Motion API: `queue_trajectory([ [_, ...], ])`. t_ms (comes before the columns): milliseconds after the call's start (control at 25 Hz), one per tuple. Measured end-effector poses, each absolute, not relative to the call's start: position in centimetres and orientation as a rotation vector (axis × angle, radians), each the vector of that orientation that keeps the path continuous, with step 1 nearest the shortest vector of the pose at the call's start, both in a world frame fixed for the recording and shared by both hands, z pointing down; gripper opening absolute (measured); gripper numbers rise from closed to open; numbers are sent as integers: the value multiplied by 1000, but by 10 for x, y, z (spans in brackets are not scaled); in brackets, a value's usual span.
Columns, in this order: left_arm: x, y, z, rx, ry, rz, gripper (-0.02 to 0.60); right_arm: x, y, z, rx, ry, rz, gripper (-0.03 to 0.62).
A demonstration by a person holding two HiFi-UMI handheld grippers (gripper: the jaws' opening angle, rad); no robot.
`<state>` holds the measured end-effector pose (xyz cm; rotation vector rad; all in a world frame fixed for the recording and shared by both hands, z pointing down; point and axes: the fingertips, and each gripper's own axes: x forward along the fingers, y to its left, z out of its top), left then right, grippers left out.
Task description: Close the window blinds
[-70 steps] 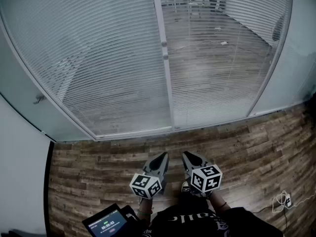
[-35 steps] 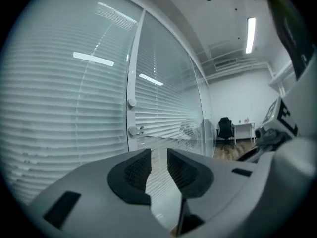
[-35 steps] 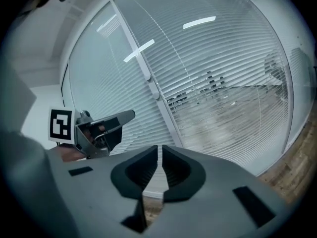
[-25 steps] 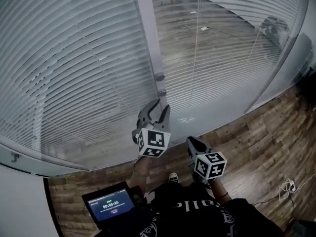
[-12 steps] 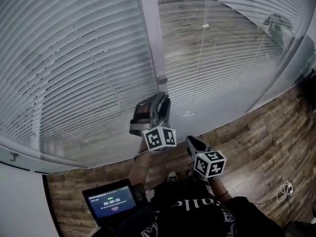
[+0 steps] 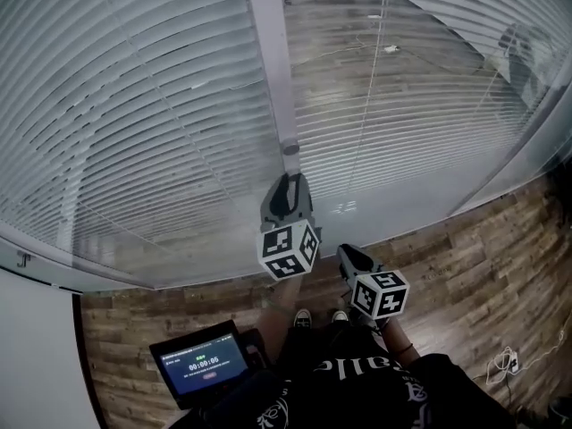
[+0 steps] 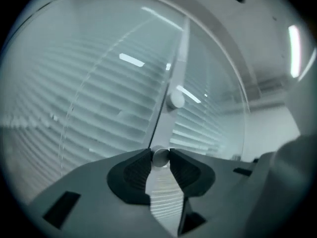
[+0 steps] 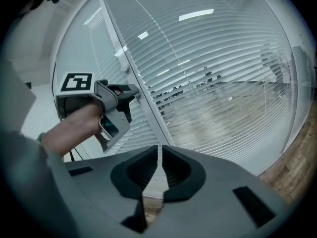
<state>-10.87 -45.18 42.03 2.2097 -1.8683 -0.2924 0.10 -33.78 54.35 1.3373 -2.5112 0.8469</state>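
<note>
White slatted blinds (image 6: pixel 134 105) hang behind glass on both sides of a grey upright frame post (image 6: pixel 273 61); the slats stand open, with a room visible through them. Two round knobs sit on the post. My left gripper (image 6: pixel 288 182) is raised against the post, its jaws closing on the lower knob (image 7: pixel 160 156), and both pads touch it. The upper knob (image 7: pixel 175 99) is free just above. The right gripper view shows the left gripper (image 8: pixel 133 90) at the post. My right gripper (image 6: pixel 347 256) hangs lower, near my body, shut and empty.
Wood-plank floor (image 6: pixel 465 266) runs below the glass wall. A device with a lit screen (image 6: pixel 201 365) sits at my lower left. A white cable (image 6: pixel 505 360) lies on the floor at the right. A white wall (image 6: pixel 36 347) borders the left.
My left gripper has turned from lying on its side to upright and has come onto the lower knob. The right gripper has stayed where it was.
</note>
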Motion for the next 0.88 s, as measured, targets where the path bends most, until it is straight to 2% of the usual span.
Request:
queue_trajectory([
  [120,-113,-451,420,2028,-1725,-484,120,10,-338,546,1319,-2509,852,41],
  [200,-110,-451,419,2103,-1766,-386,121,16,-339,547,1306,-2512,854,41],
  [280,-102,-451,417,2326,-1964,-54,121,20,-341,549,1294,-2515,857,41],
  [360,-91,-451,414,2551,-2176,462,121,20,-341,550,1275,-2518,863,41],
  [480,-78,-453,418,2705,-2249,1165,121,13,-340,552,1235,-2528,875,41],
  [560,-77,-456,423,2721,-2238,1355,121,9,-338,554,1212,-2532,878,41],
  [600,-78,-456,423,2721,-2243,1322,121,7,-337,555,1204,-2534,879,41],
  [680,-83,-455,420,2689,-2257,1046,121,6,-336,556,1196,-2537,881,41],
  [880,-99,-452,409,2362,-2103,7,120,17,-335,558,1223,-2530,894,41],
])
